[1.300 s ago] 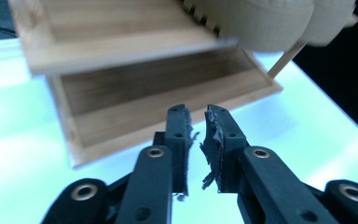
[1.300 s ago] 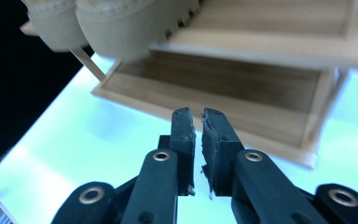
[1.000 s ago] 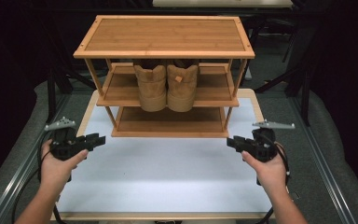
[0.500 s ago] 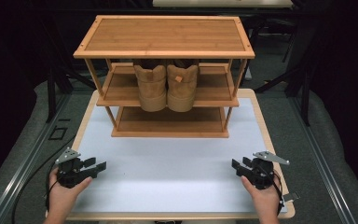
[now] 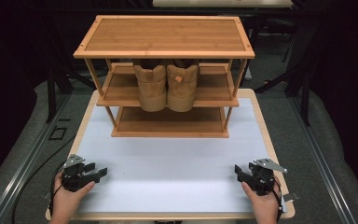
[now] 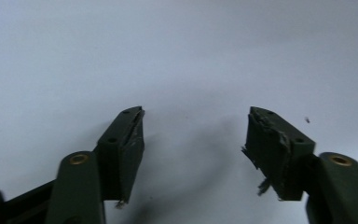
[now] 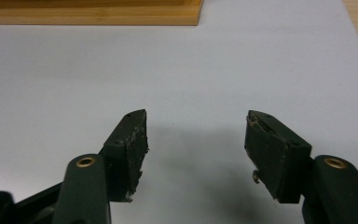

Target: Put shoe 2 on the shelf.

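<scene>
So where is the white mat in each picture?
High view: the white mat covers the table, with the wooden shelf standing at its far end.
Left gripper view: it is the pale surface from top to bottom.
Right gripper view: it is the pale surface below the shelf's bottom board.
Shared landmark: that bottom board, at the mat's far side.

Two tan boots (image 5: 167, 86), upright, side by side, touching, heels outward, on rack's middle shelf (image 5: 214, 88)
</scene>
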Motion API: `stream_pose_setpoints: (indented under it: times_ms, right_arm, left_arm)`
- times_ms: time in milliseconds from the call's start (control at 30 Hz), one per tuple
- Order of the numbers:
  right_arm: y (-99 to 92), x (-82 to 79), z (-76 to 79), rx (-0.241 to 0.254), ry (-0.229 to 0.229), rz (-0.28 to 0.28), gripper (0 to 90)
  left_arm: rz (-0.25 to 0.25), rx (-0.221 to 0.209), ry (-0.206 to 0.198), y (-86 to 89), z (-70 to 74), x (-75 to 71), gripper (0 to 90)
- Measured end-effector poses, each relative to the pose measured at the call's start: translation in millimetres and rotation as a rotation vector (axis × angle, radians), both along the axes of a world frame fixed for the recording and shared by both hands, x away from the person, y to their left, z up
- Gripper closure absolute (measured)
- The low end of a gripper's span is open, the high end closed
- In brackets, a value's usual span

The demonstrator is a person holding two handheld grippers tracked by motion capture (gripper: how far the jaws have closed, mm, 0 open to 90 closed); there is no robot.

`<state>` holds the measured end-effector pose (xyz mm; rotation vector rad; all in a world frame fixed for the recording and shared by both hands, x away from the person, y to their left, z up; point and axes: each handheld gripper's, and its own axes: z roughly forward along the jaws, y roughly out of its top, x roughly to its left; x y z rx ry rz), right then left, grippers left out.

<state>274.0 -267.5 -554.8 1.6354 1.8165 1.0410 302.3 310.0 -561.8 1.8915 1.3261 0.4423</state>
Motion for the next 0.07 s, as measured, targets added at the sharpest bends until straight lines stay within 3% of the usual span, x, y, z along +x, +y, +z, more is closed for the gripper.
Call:
stream_pose_setpoints:
  times_ms: [67]
  right_arm:
    - [-0.4,0.1,0.1,-0.003,-0.004,-0.007,36.6]
  left_arm:
    - [0.005,-0.011,-0.013,1.2,1.4,0.9,34.0]
